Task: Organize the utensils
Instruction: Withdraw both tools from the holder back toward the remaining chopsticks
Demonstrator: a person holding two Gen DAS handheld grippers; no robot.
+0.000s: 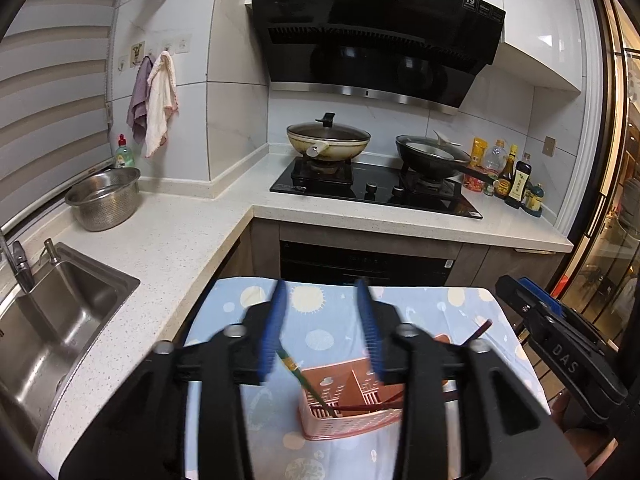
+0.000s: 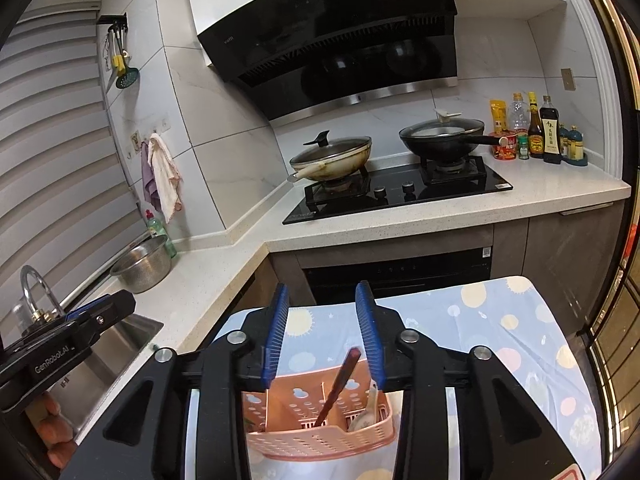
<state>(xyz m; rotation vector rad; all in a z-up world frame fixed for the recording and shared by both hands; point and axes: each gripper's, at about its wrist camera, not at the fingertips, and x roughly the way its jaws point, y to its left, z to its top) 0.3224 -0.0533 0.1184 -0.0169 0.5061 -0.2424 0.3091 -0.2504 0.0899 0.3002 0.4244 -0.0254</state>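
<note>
A pink perforated utensil basket (image 1: pixel 352 412) stands on a blue patterned cloth (image 1: pixel 320 320). In the left wrist view it holds a green-handled utensil (image 1: pixel 304 380) and dark red chopsticks (image 1: pixel 476 334) leaning out to the right. In the right wrist view the basket (image 2: pixel 320 436) holds a dark red chopstick (image 2: pixel 340 380) upright and a pale spoon (image 2: pixel 368 408). My left gripper (image 1: pixel 322 292) is open and empty above the basket. My right gripper (image 2: pixel 322 294) is open and empty above it too, and also shows at the right of the left wrist view (image 1: pixel 560 332).
A steel sink (image 1: pixel 60 320) and a steel colander (image 1: pixel 104 198) are on the left counter. A stove (image 1: pixel 376 192) carries two lidded woks. Sauce bottles (image 1: pixel 512 178) stand at the right. Towels (image 1: pixel 160 100) hang on the wall.
</note>
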